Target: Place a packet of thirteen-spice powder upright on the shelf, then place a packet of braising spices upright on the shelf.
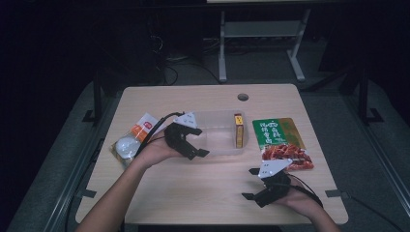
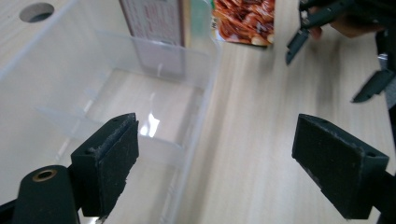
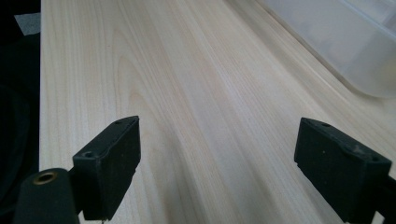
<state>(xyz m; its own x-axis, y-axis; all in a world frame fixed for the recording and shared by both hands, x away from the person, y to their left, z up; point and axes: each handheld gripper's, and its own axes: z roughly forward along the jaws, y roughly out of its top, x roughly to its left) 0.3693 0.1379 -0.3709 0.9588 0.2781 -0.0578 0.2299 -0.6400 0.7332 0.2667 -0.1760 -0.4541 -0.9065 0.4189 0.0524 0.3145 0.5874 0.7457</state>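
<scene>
A clear plastic container (image 1: 217, 140) sits mid-table with a small brown box (image 1: 238, 130) standing at its right end. My left gripper (image 1: 199, 142) is open at the container's left end, one jaw over its rim and one outside it. In the left gripper view the open gripper (image 2: 215, 154) straddles the container's wall (image 2: 205, 88), with the box (image 2: 154, 18) beyond. My right gripper (image 1: 250, 183) is open and empty near the table's front edge. In the right gripper view the gripper (image 3: 217, 158) spans bare wood, and the container (image 3: 336, 37) lies at upper right.
A green snack packet (image 1: 283, 142) with a red food picture lies right of the container, also in the left gripper view (image 2: 243, 18). An orange-and-white packet (image 1: 142, 126) and a white round item (image 1: 125, 145) lie at the left. A cable hole (image 1: 243, 96) is near the table's back edge.
</scene>
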